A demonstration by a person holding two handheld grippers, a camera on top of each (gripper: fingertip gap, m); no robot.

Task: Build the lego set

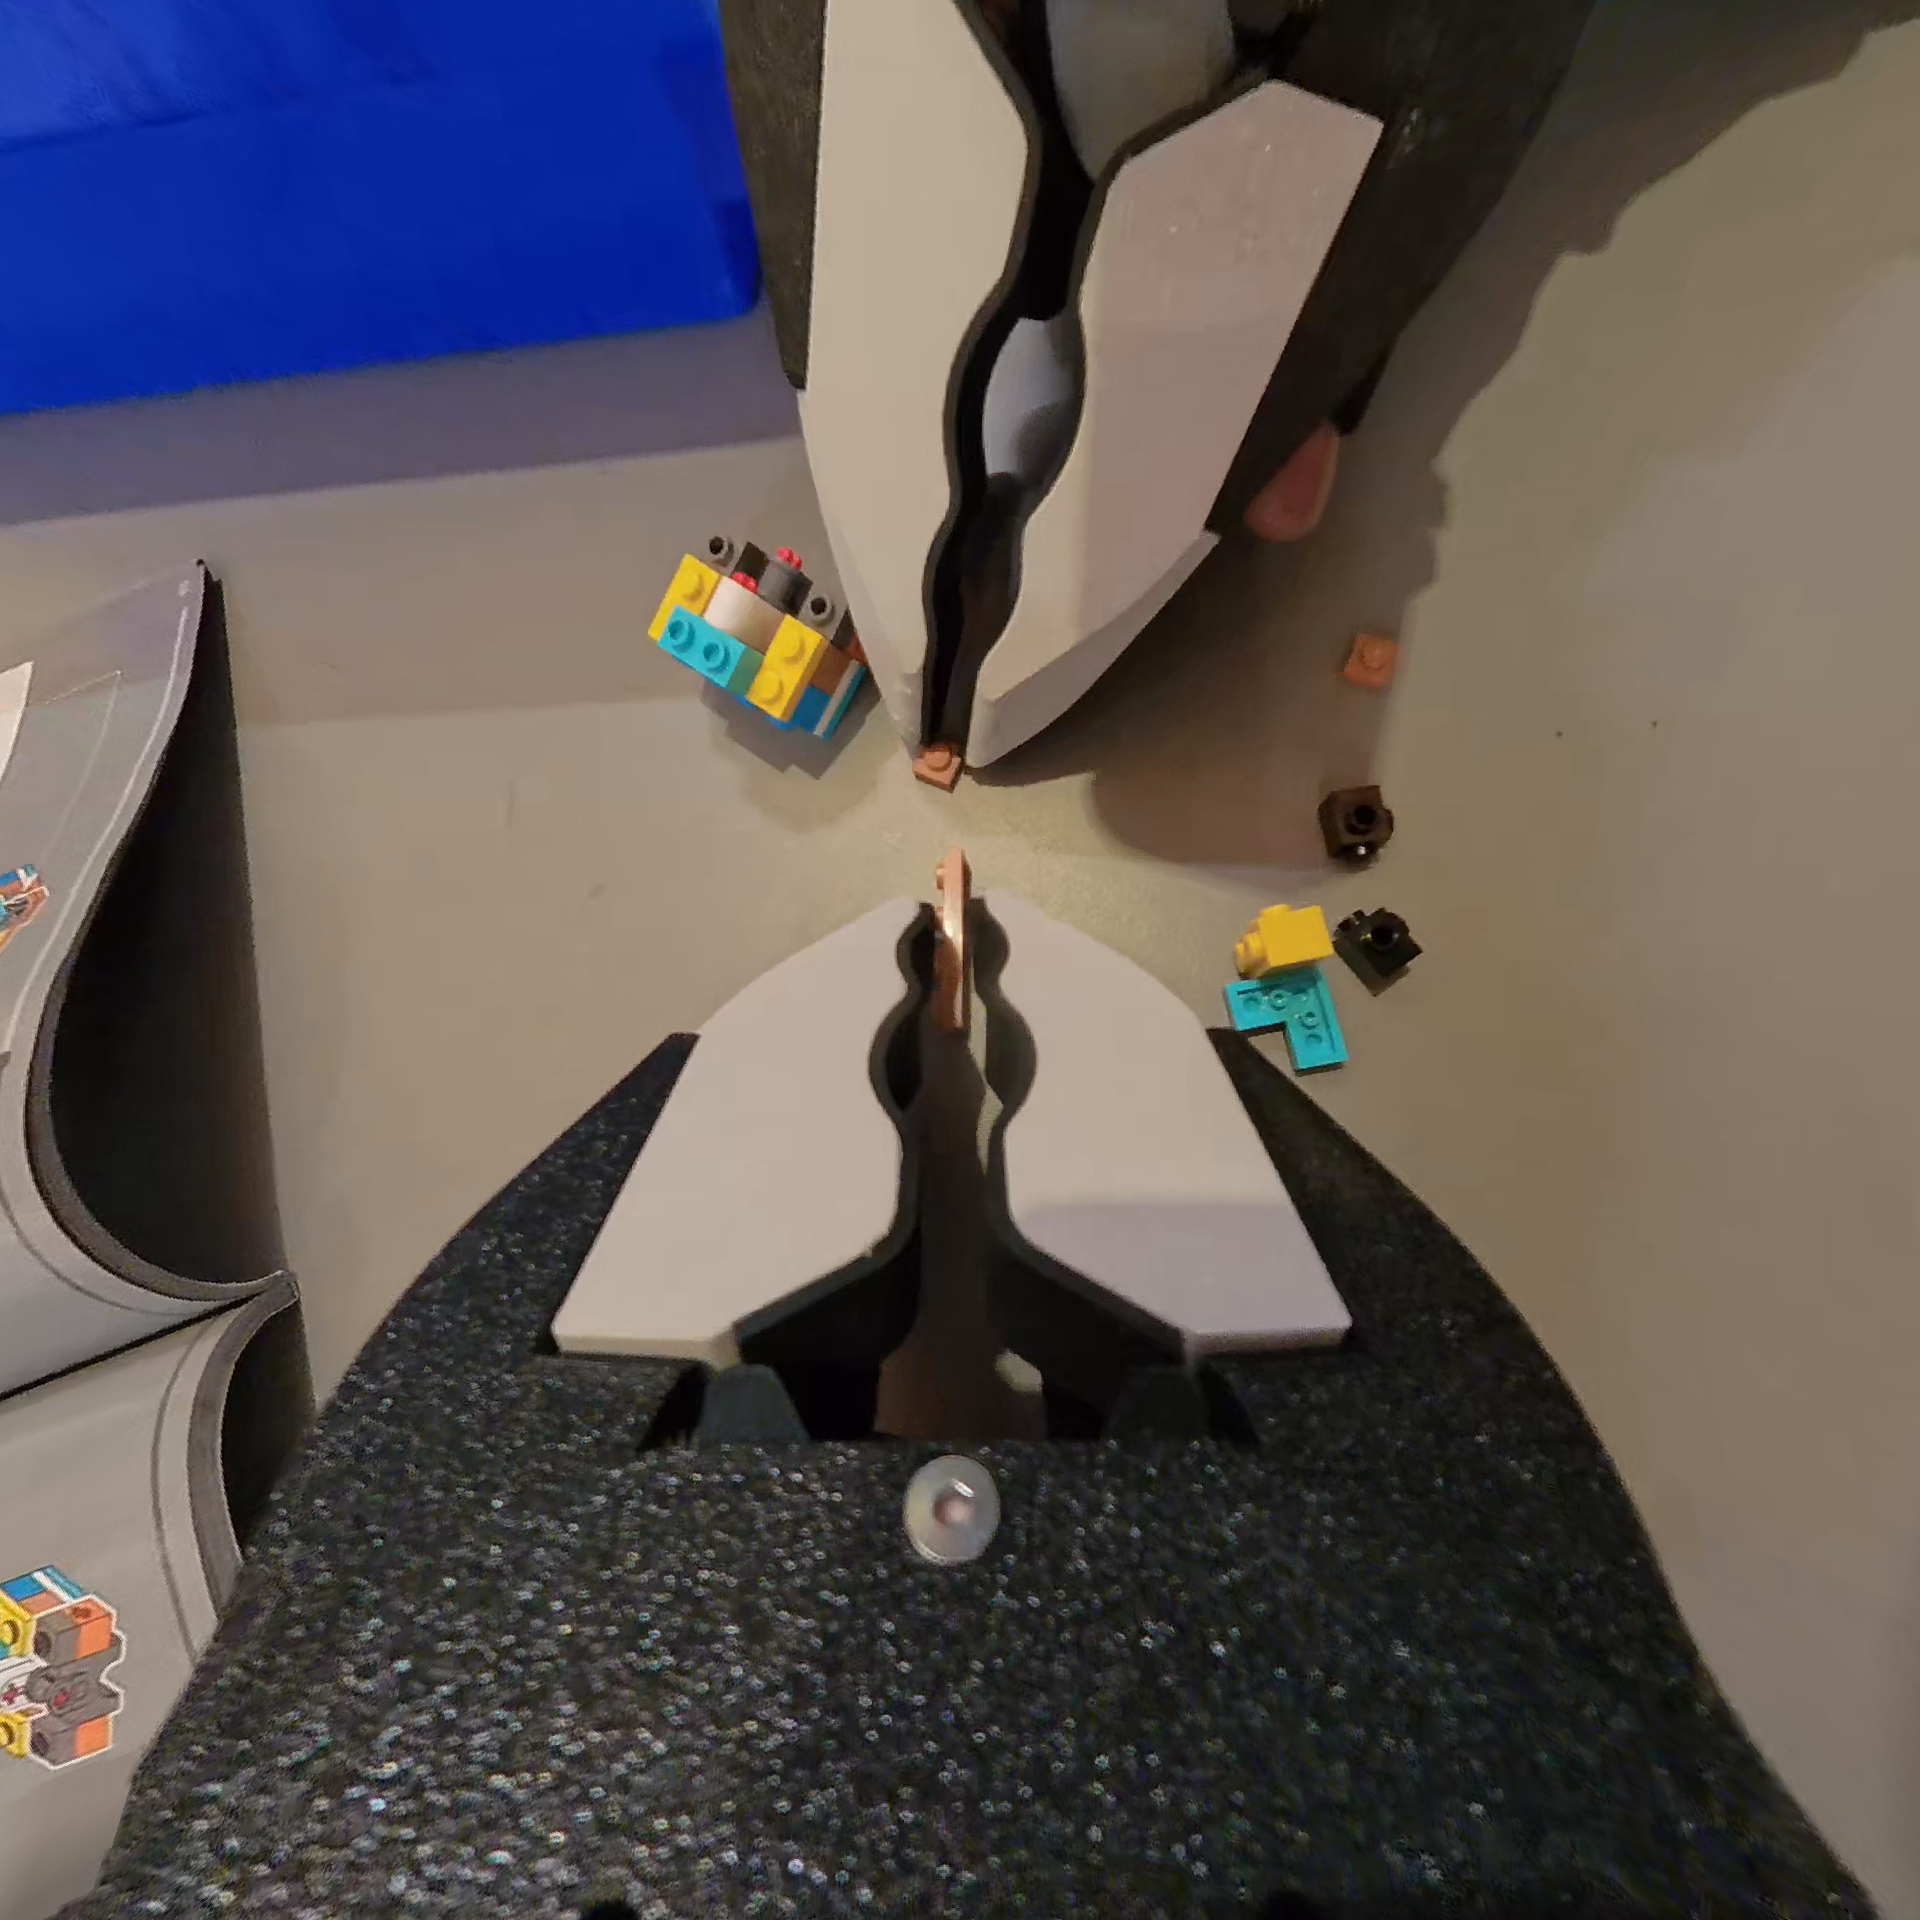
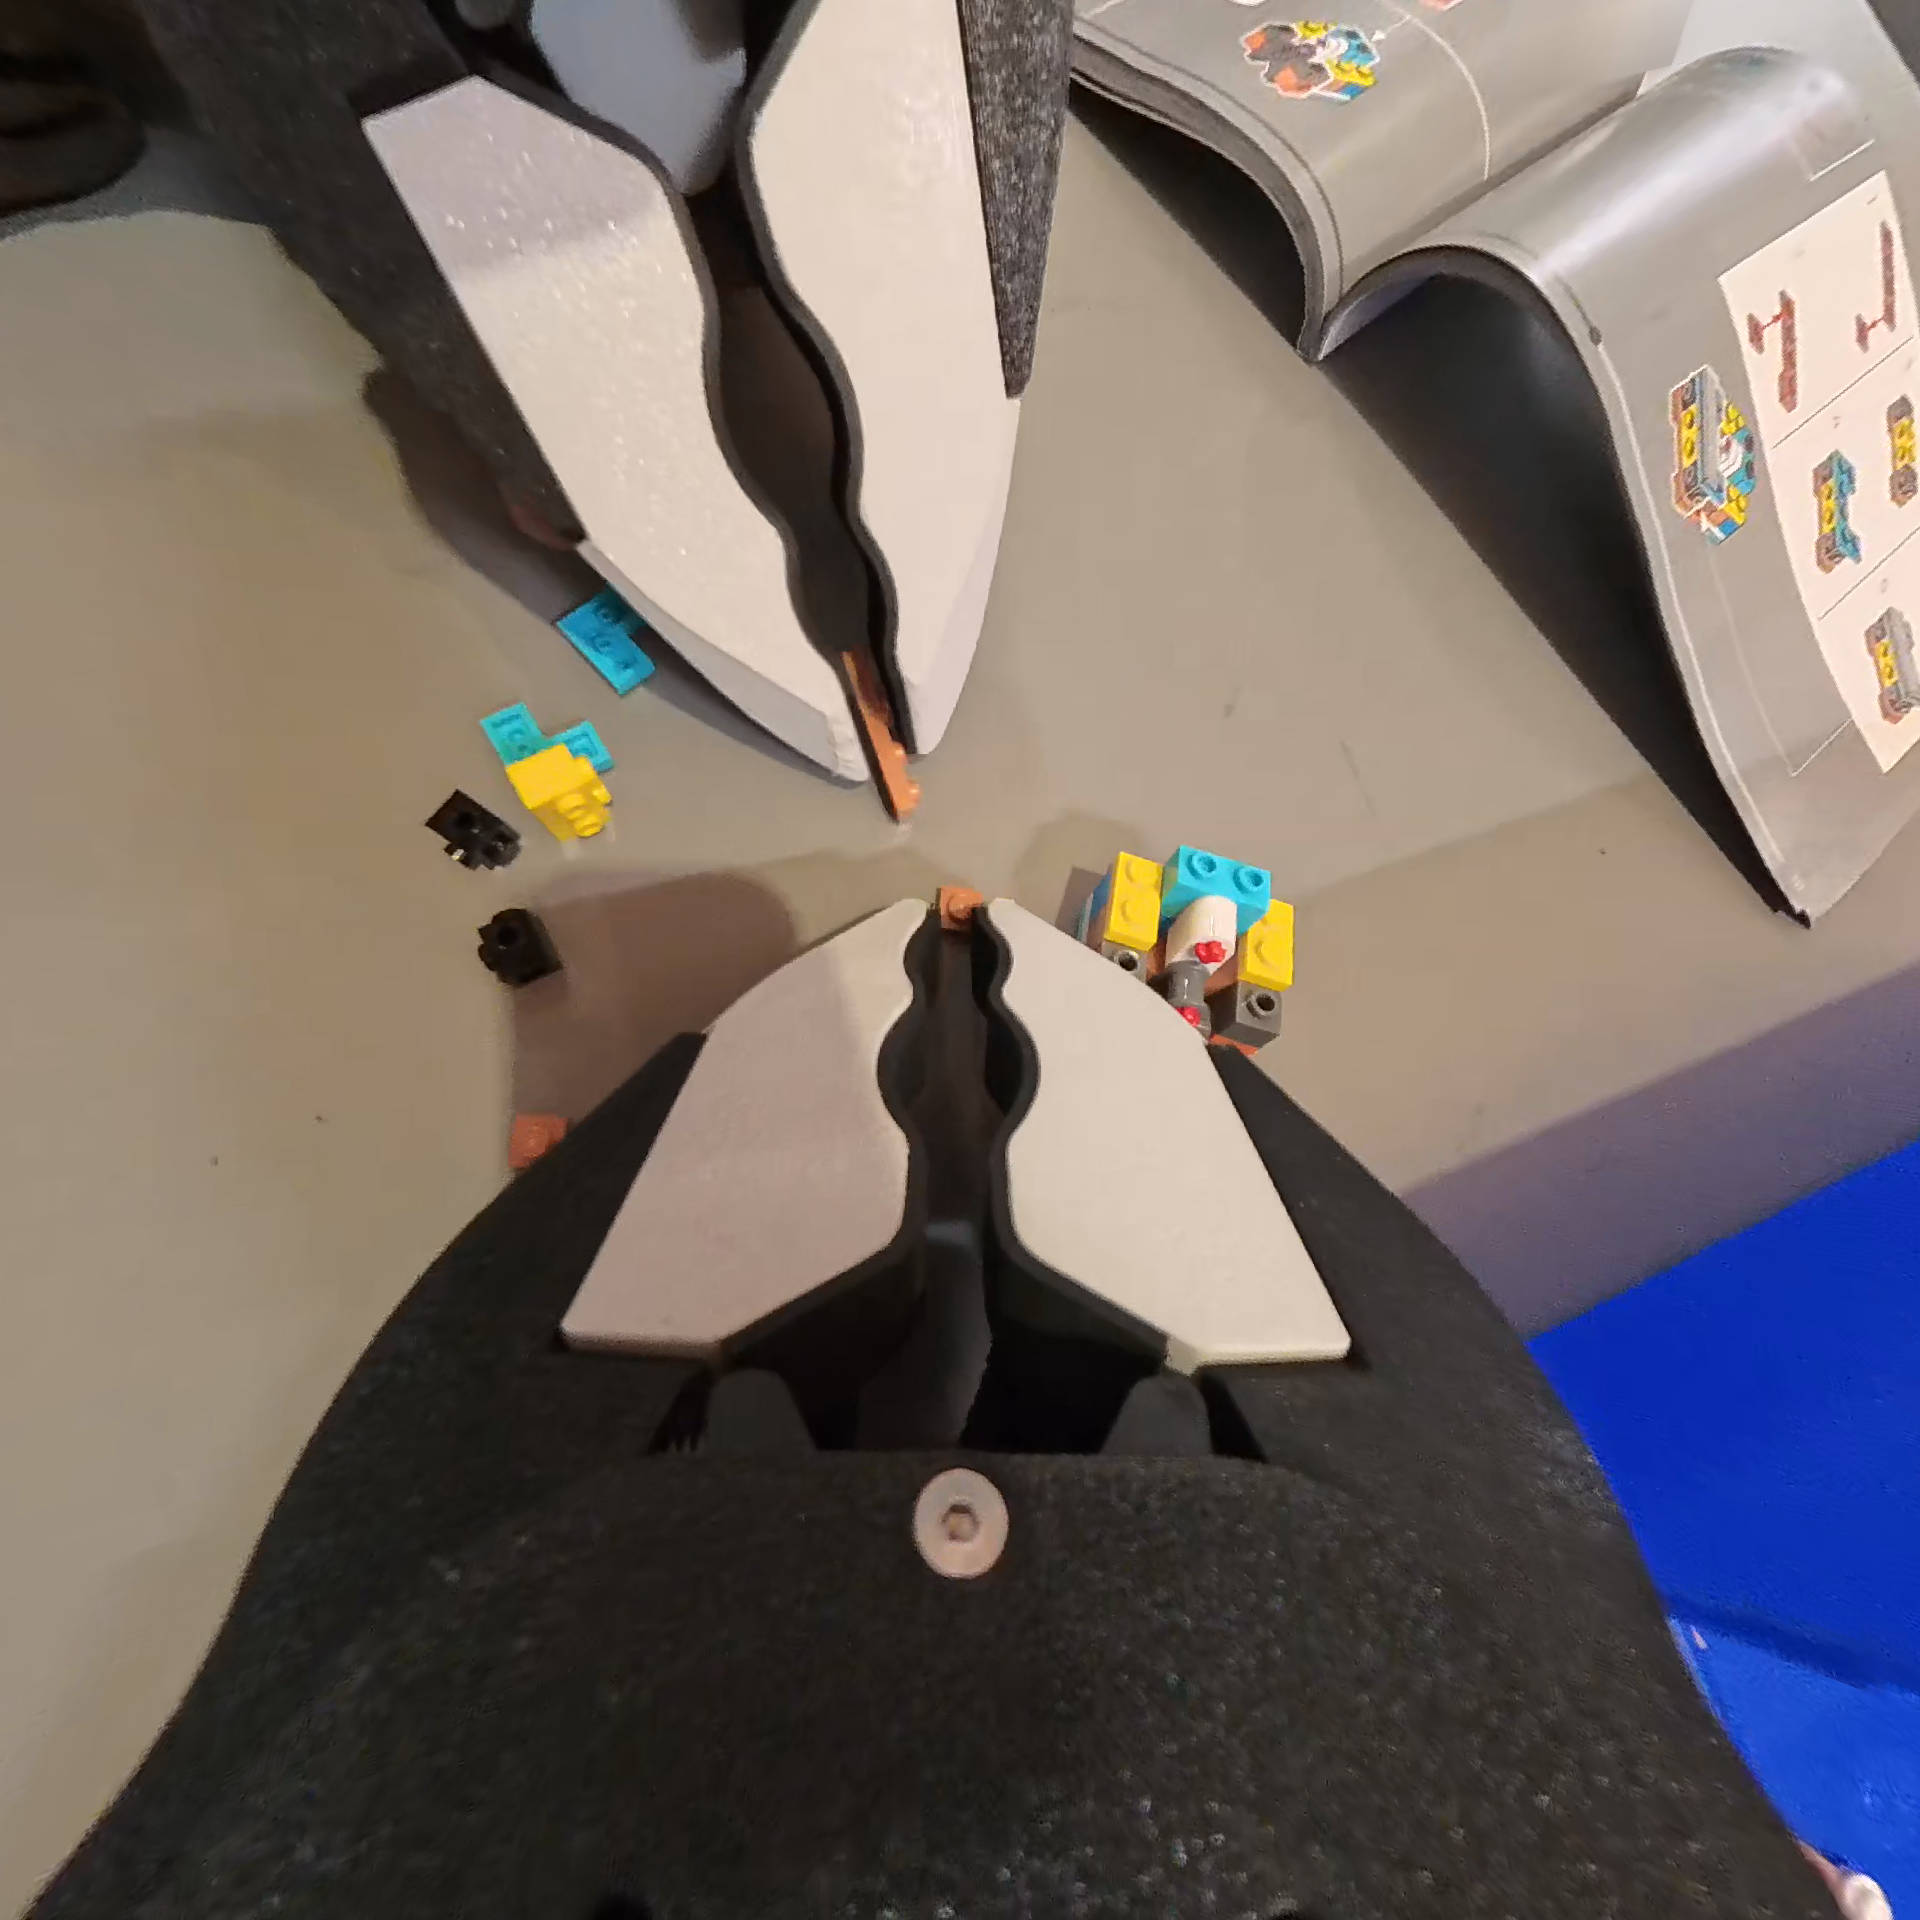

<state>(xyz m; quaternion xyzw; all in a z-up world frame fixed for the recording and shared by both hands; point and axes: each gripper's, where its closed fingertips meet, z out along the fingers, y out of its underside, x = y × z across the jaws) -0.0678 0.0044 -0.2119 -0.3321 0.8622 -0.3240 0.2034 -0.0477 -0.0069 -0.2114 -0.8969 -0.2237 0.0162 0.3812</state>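
Observation:
My left gripper [image 1: 954,906] is shut on a thin brown plate [image 1: 953,940], held edge-on above the table. My right gripper [image 1: 943,740] faces it tip to tip and is shut on a small brown one-stud piece [image 1: 940,767]. A small gap separates the two pieces. In the right wrist view, my right gripper [image 2: 957,912] pinches the small brown piece [image 2: 956,900], and the left gripper [image 2: 885,756] holds the brown plate [image 2: 885,750] pointing down at it. The partly built yellow, teal, white and brown model [image 1: 758,644] [image 2: 1195,935] lies on the table beside the right gripper's tips.
Loose pieces lie on the grey table: a brown one-stud piece [image 1: 1371,658], two black bricks [image 1: 1356,821] [image 1: 1377,945], a yellow brick [image 1: 1283,935] and a teal corner plate [image 1: 1288,1023]. An open instruction booklet [image 1: 125,935] [image 2: 1558,260] and a blue surface [image 1: 364,187] border the area. The tips of both grippers are at nearly the same place. About 5 cm separates my left fingertips from the yellow brick [image 1: 1283,935]. It is also in sight in the right wrist view [image 2: 552,776].

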